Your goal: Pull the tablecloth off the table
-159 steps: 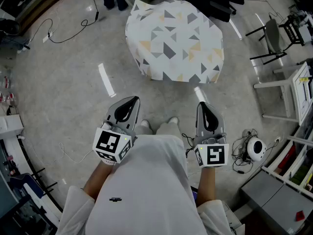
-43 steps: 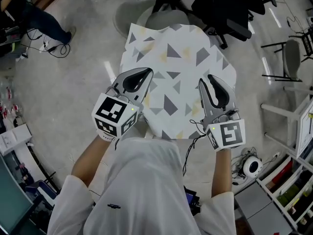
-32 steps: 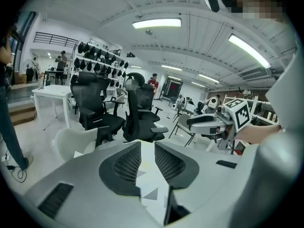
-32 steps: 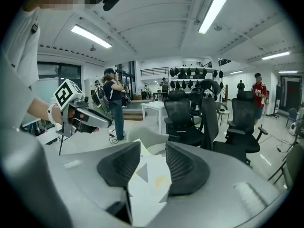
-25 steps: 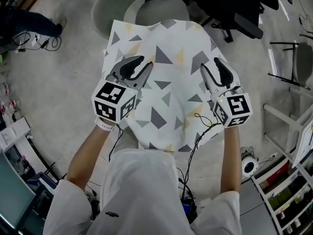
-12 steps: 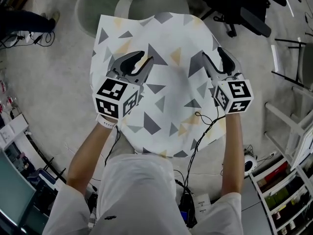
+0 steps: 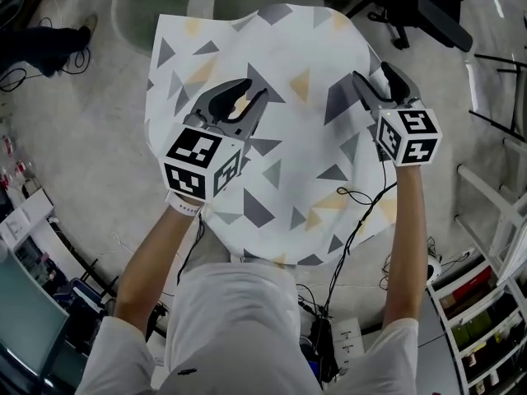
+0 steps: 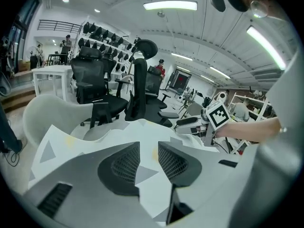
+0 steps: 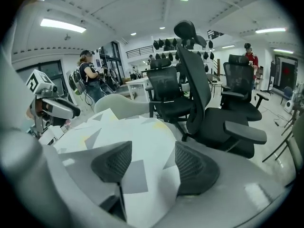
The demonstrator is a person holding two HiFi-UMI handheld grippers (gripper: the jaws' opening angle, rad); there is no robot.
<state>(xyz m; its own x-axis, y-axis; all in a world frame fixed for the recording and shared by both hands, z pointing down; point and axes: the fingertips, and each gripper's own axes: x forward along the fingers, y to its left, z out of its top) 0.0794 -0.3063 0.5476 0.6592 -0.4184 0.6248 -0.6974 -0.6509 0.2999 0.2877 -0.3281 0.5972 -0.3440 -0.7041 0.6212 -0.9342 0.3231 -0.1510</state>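
A white tablecloth printed with grey and yellow triangles [image 7: 288, 163] is lying draped over the table, covering it fully. The left gripper [image 7: 255, 91] is hovering over the cloth's left half, jaws slightly apart, gripping nothing. The right gripper [image 7: 372, 72] is hanging over the cloth's right edge. Its jaws have just been opening wide, and nothing is pinched between them. Black office chairs [image 9: 223, 132] are standing just beyond the table.

Over the tablecloth [image 7: 280, 48] hang left tool [image 7: 254, 91] and right tool [image 7: 372, 74], chairs [image 7: 445, 23] beyond.
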